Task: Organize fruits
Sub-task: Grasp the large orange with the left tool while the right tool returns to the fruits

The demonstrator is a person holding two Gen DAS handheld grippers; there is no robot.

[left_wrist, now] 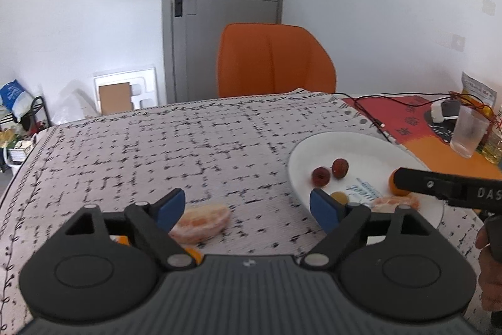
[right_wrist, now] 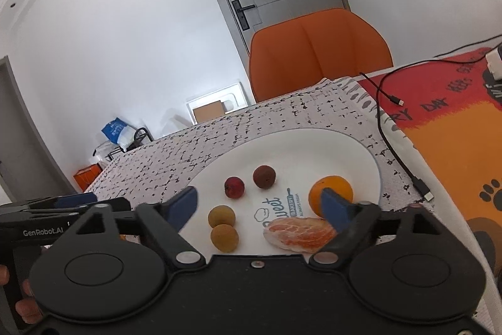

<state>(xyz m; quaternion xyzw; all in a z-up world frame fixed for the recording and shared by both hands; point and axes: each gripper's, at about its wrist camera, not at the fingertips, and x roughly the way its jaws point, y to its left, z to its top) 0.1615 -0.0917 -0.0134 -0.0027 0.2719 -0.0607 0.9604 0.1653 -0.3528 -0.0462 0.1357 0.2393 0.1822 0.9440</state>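
In the right wrist view a white plate (right_wrist: 313, 140) holds two dark red fruits (right_wrist: 234, 187), two yellow-brown fruits (right_wrist: 224, 237), a whole orange (right_wrist: 329, 187) and a peeled orange piece (right_wrist: 298, 233). My right gripper (right_wrist: 259, 206) hangs open over the plate's near side, its right finger beside the peeled piece and the orange, nothing pressed between the pads. In the left wrist view my left gripper (left_wrist: 248, 206) stands open above the tablecloth. A second peeled orange piece (left_wrist: 200, 222) lies on the cloth just inside its left finger. Orange peel (left_wrist: 194, 253) shows under that finger.
The plate (left_wrist: 345, 146) sits right of the left gripper, with the right gripper's finger (left_wrist: 439, 184) reaching over it. An orange chair (left_wrist: 273, 62) stands behind the table. Cables (right_wrist: 395, 146), a red-orange mat (right_wrist: 455, 131) and a clear cup (left_wrist: 467, 134) lie to the right.
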